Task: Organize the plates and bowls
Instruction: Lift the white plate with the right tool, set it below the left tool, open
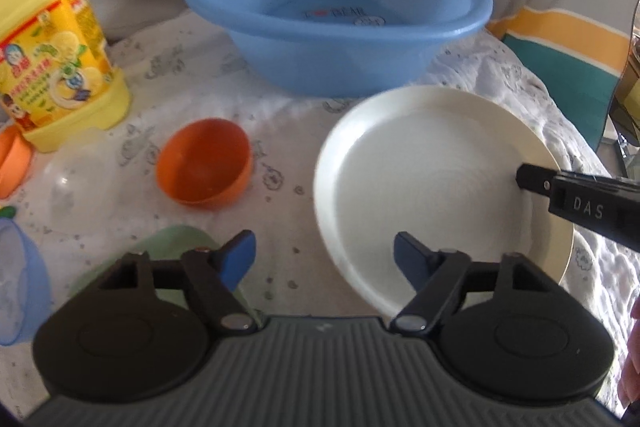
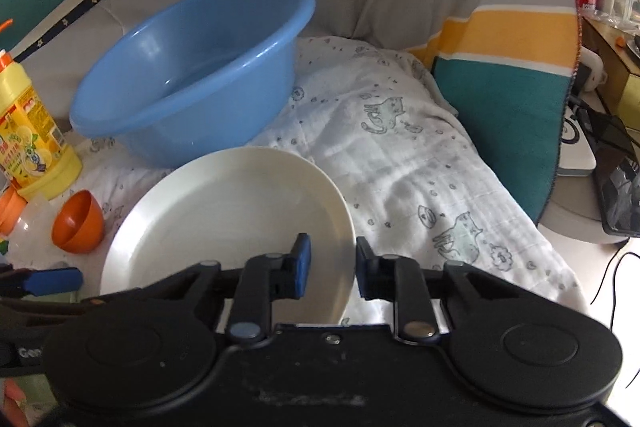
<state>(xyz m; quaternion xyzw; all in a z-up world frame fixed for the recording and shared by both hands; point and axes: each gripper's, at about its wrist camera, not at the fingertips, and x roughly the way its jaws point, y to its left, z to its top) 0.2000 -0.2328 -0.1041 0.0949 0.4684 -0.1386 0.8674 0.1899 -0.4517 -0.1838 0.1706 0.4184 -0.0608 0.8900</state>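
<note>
Gripping the white plate's (image 2: 224, 223) right rim, the right gripper (image 2: 330, 267) has 2 fingers clamped—plate tilted beside the blue basin (image 2: 192, 67). Left gripper (image 1: 324, 259) (fingers wide apart) holds nothing.

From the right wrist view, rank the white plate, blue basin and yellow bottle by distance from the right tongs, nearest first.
1. White plate: its right rim sits between the right tongs.
2. Blue basin: behind the plate, up left.
3. Yellow bottle: far left edge.
</note>
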